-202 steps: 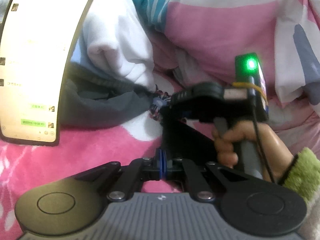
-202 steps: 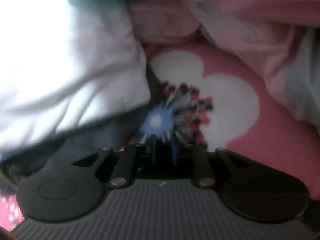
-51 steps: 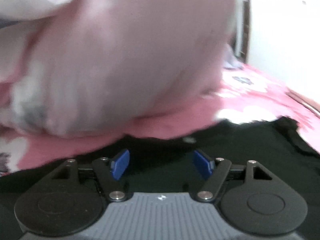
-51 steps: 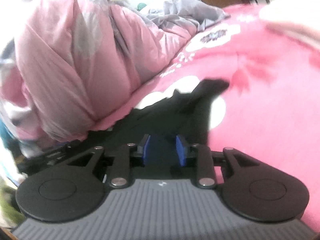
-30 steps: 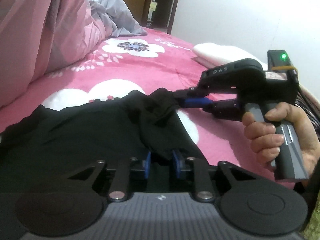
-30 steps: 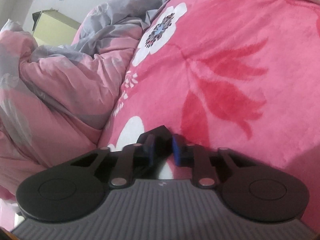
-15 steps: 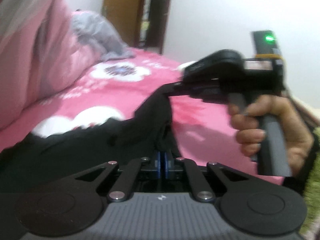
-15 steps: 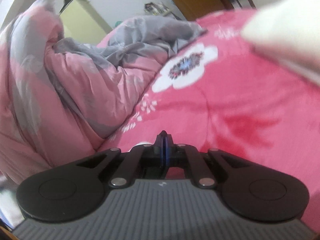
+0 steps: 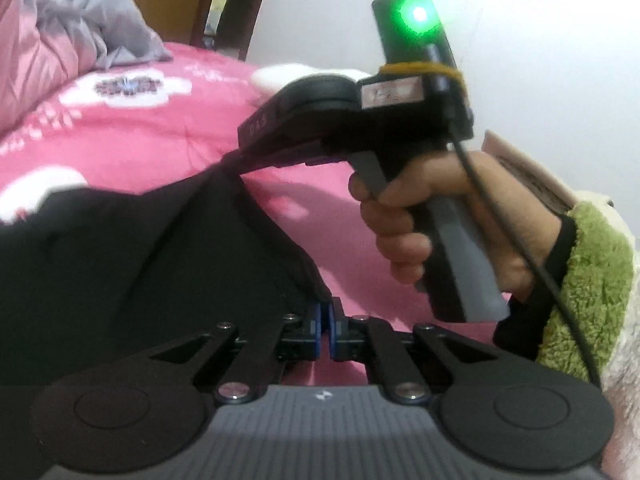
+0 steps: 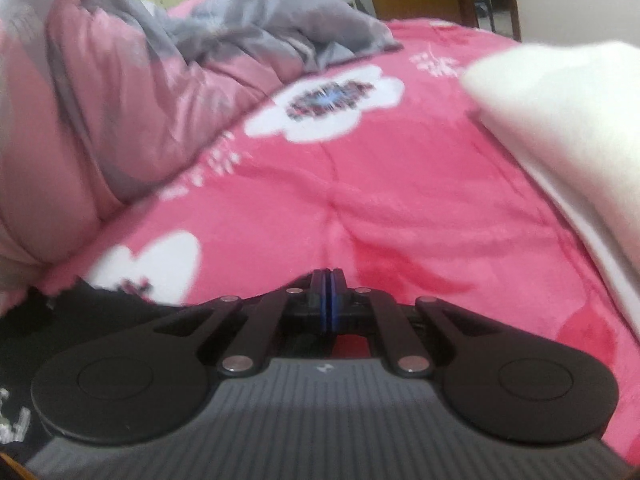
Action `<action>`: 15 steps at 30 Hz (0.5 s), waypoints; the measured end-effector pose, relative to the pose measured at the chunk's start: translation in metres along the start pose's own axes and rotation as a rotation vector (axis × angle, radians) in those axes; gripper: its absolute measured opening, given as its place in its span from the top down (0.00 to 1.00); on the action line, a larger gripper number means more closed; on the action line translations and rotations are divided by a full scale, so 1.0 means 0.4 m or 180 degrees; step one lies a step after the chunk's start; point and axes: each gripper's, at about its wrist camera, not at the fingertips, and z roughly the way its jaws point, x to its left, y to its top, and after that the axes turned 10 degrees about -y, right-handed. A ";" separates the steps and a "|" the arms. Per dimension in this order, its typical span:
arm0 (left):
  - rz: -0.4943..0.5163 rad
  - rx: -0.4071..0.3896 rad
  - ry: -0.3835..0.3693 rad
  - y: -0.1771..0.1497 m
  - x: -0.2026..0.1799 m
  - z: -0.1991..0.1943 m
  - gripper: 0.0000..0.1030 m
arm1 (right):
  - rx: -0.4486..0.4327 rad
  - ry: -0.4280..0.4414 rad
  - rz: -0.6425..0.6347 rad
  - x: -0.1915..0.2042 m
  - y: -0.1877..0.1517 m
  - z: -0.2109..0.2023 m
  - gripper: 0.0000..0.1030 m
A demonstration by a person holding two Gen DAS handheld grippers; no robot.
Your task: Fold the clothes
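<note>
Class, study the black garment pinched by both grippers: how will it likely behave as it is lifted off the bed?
The black garment is probably floppy: it drapes in soft folds between the left gripper and the right gripper. It seems light, since two small pinches raise its edge. The unheld part will likely sag and trail on the pink blanket.

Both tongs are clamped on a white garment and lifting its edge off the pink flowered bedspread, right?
Not quite: the garment is black, not white, as the left wrist view shows. The rest stands: the left tongs and the right tongs are each clamped on its edge, lifting it off the pink flowered bedspread.
</note>
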 end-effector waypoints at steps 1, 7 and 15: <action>-0.0017 0.0018 -0.0025 -0.003 0.002 0.008 0.94 | 0.0021 -0.0028 0.0036 -0.010 -0.006 0.008 0.99; -0.0122 -0.0101 -0.0228 0.001 -0.003 -0.042 0.61 | -0.0022 0.0039 0.0617 -0.081 -0.011 -0.079 0.95; -0.0043 -0.0168 -0.0037 -0.020 -0.018 -0.240 0.58 | 0.0397 0.0464 0.1186 -0.103 -0.104 -0.270 0.85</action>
